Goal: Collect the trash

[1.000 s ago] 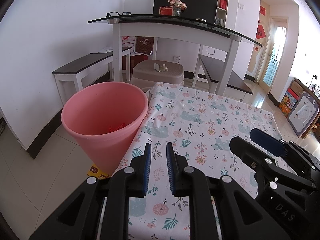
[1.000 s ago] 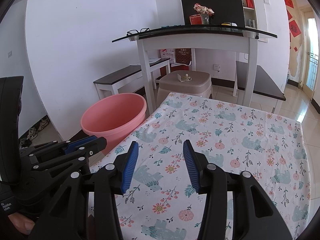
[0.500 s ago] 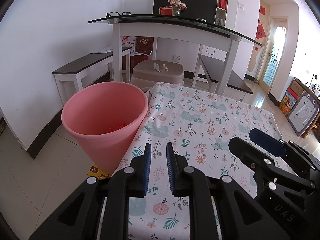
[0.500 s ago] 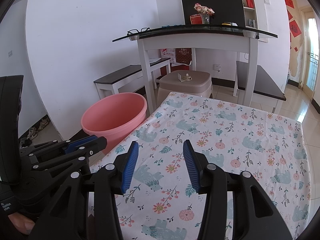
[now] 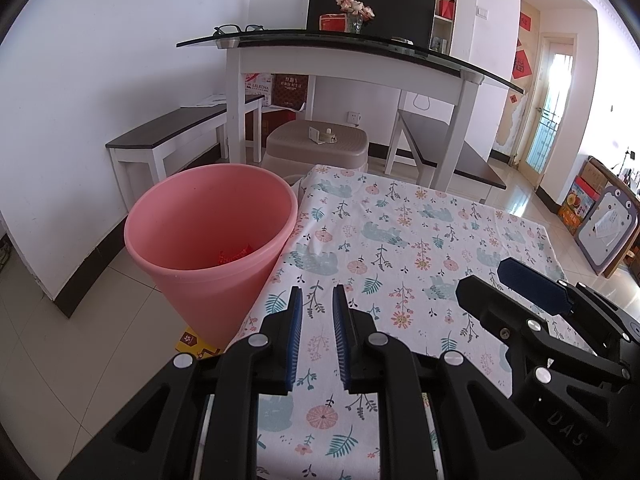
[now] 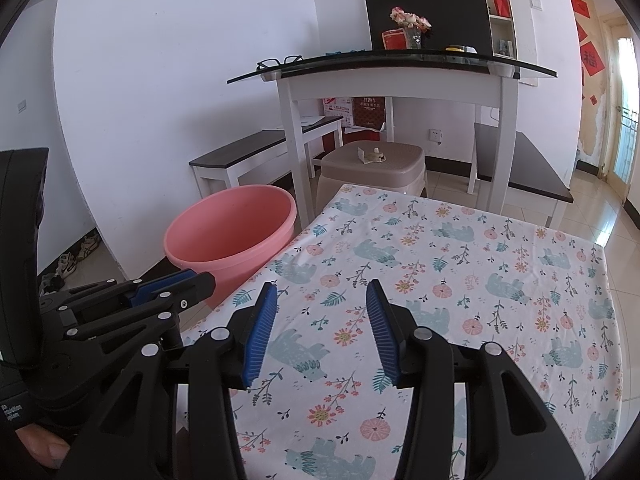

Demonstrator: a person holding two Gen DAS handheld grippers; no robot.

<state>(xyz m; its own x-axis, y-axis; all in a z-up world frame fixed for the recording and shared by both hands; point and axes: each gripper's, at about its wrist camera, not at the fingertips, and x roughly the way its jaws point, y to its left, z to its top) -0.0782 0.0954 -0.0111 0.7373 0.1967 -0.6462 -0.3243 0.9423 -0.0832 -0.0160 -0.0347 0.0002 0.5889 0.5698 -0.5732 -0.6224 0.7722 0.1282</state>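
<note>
A pink bin (image 5: 208, 248) stands on the tiled floor (image 5: 72, 344), right beside the left edge of a table with a flowery cloth (image 5: 400, 240). Inside the bin, low down, lies a small red bit of trash (image 5: 234, 255). No other trash shows on the cloth. The left gripper (image 5: 316, 312) hangs over the near left part of the cloth, close to the bin. Its two blue pads sit near each other with a thin gap between them, and nothing is in the gap. The right gripper (image 6: 322, 304) hangs over the near middle of the cloth. Its blue pads are spread wide apart and hold nothing. In the right wrist view the left gripper (image 6: 176, 284) shows from the side, next to the bin (image 6: 230, 228). Behind the cloth table stands a tall white table with a dark glass top (image 6: 400, 60). A pair of glasses (image 6: 278, 62) and a vase of flowers (image 6: 412, 26) rest on it. A brown stool (image 6: 372, 164) sits under it, and a low dark bench (image 6: 256, 148) runs along the white wall.
</note>
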